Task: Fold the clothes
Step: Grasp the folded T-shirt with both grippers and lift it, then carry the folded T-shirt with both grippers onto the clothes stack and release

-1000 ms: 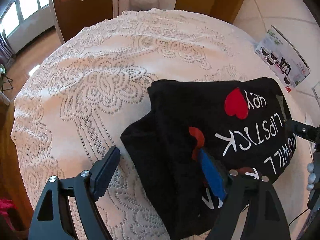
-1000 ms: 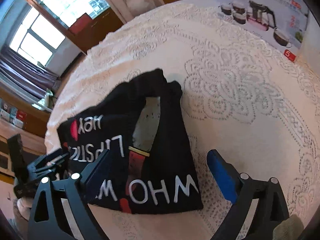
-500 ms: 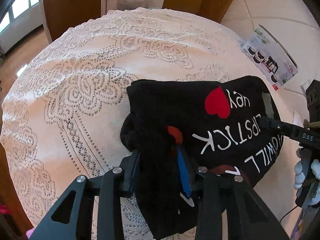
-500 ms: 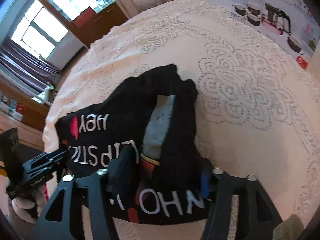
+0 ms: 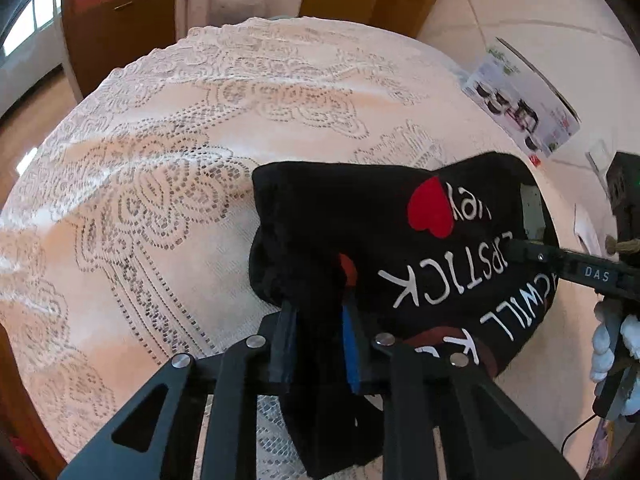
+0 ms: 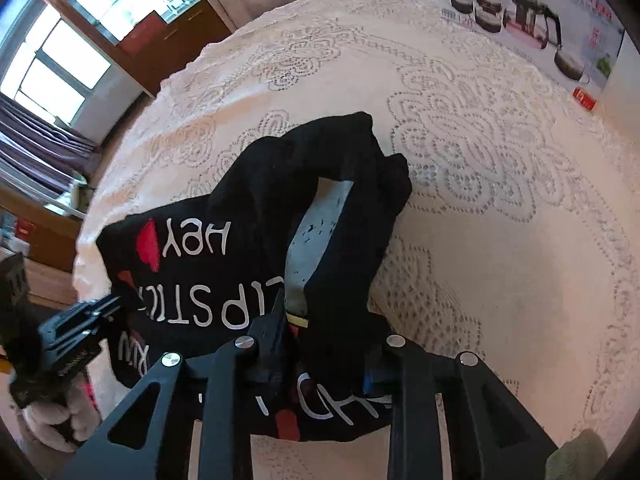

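A black T-shirt [image 5: 384, 236] with white lettering and a red heart lies partly folded on the lace tablecloth [image 5: 168, 168]. My left gripper [image 5: 318, 344] is shut on its near left edge, bunching the cloth between the jaws. In the right wrist view the same shirt [image 6: 256, 216] shows its grey neck label, and my right gripper [image 6: 326, 354] is shut on its near right edge. The right gripper also shows in the left wrist view [image 5: 560, 264], and the left gripper in the right wrist view [image 6: 76, 332]. The shirt's near edge looks lifted off the cloth.
A printed tea-set box [image 6: 532, 20] stands at the table's far right, also seen in the left wrist view [image 5: 520, 108]. A wooden cabinet [image 5: 116, 20] and windows lie beyond the round table's far edge.
Both grippers were open beside the shirt a second ago. They closed on its near edges and have since pulled the cloth up, bunching it.
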